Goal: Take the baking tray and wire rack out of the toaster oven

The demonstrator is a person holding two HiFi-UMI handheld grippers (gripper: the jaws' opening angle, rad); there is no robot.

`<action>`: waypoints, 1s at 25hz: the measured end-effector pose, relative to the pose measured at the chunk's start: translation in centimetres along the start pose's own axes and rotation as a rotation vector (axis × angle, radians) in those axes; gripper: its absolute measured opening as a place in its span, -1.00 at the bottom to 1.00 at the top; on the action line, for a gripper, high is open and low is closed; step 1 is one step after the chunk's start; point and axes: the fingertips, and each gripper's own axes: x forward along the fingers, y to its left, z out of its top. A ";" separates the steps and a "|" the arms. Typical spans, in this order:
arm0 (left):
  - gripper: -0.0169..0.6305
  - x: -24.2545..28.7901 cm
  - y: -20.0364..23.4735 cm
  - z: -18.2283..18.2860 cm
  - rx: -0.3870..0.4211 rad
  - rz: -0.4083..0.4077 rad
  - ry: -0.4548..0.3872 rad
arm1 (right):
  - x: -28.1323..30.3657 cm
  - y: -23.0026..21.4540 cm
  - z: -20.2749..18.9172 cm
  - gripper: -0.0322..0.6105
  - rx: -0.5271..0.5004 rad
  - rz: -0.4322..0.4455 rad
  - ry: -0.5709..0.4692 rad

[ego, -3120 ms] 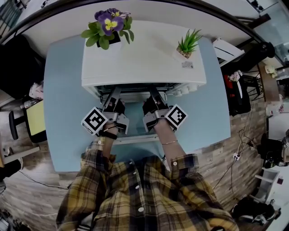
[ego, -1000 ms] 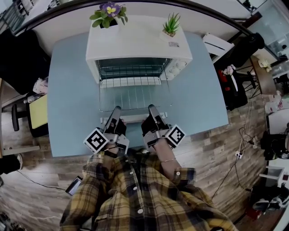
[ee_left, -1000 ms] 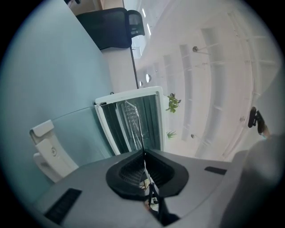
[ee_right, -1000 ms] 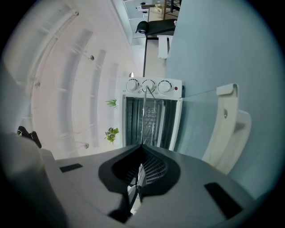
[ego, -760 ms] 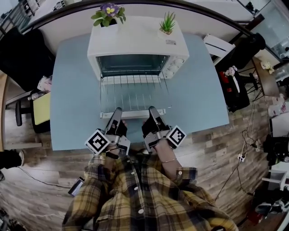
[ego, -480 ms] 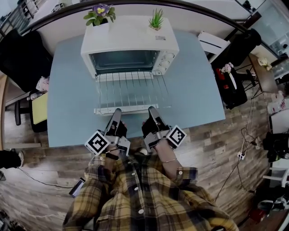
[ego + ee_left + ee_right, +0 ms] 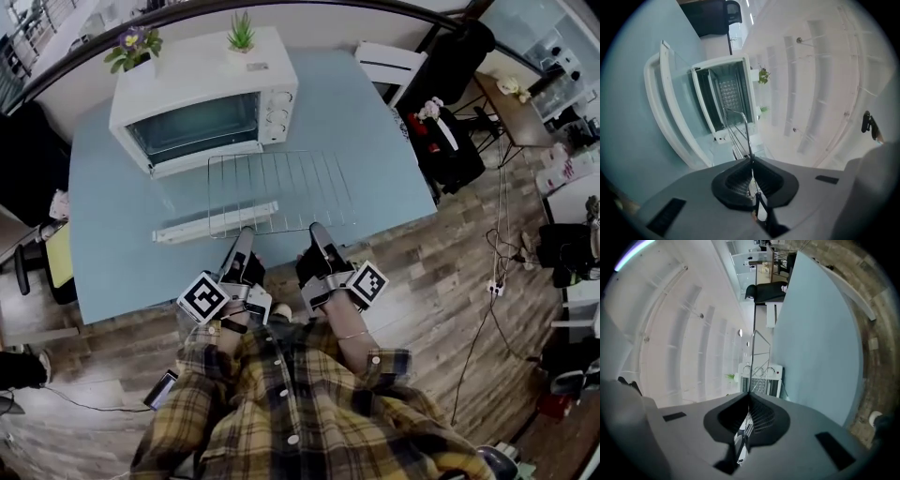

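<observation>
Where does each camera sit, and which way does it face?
Head view: on the person's head, looking steeply down at the blue table, toaster oven and wire rack; plaid shirt, left gripper and right gripper show.
Left gripper view: on the left gripper, looking along jaws shut on the rack toward the open oven.
Right gripper view: on the right gripper, looking along jaws shut on the rack's edge, oven beyond.
Shared: both gripper views show the rack and the oven.
</observation>
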 end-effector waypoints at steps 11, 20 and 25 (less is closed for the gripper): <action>-0.94 5.6 -0.2 -10.1 -0.017 -0.040 0.243 | -7.8 -1.2 8.9 -0.87 -0.045 -0.053 -0.217; -0.94 8.2 2.8 -14.6 -0.027 0.019 0.364 | -11.0 -4.9 12.3 -0.87 -0.007 -0.150 -0.304; -0.94 8.3 5.0 -15.5 -0.058 0.084 0.393 | -11.9 -7.2 12.4 -0.86 0.026 -0.221 -0.311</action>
